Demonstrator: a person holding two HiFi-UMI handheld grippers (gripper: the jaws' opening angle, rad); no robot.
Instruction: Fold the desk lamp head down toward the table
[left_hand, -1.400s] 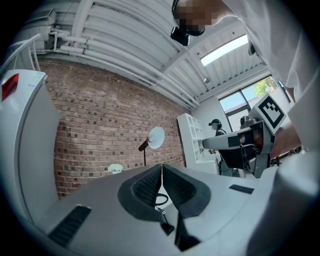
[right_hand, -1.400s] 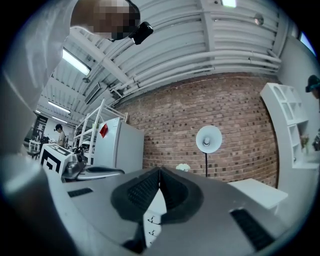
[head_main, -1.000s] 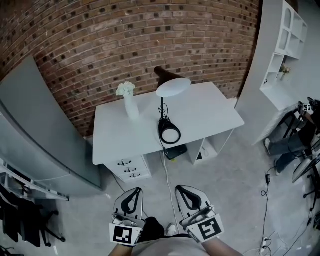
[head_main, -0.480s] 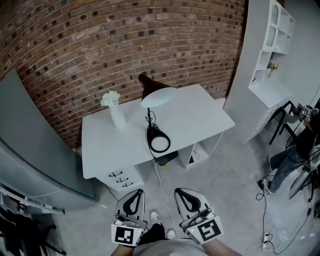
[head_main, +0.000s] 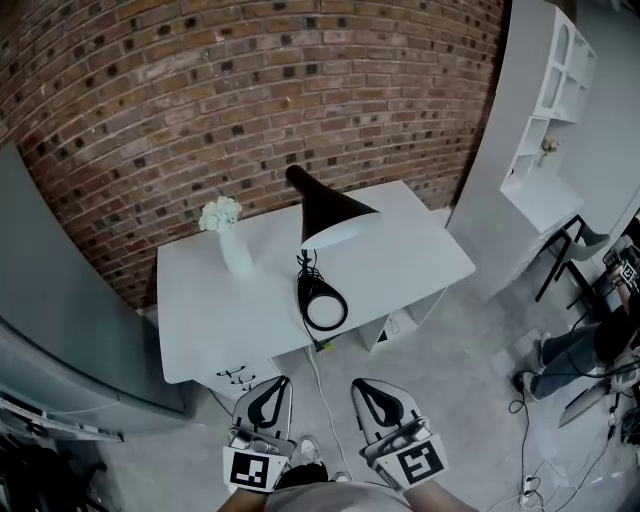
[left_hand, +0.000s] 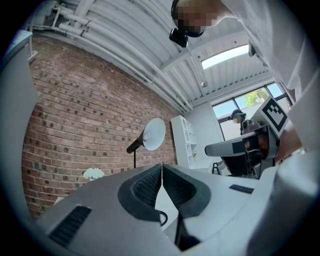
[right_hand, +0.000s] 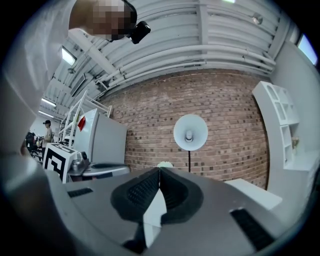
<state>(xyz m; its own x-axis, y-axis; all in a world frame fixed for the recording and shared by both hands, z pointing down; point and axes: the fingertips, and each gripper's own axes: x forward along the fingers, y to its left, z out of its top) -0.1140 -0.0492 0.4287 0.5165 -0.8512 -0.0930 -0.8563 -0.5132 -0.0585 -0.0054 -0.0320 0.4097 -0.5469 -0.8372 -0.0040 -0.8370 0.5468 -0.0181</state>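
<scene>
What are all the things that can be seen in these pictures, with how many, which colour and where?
desk: 1, white, against the brick wall
desk lamp: 1, black with a white inside, upright mid-desk, round base near the front edge
vase with flowers: 1, white, on the desk, left of the desk lamp
cable: 1, white, hanging from the desk front to the floor
shelf unit: 1, white, right of the desk
cabinet: 1, grey, left of the desk
brick wall: 1, red-brown, behind the desk
seated person: 1, far right edge
left gripper: 1, grey, bottom of the head view, shut, empty
right gripper: 1, grey, beside it, shut, empty
</scene>
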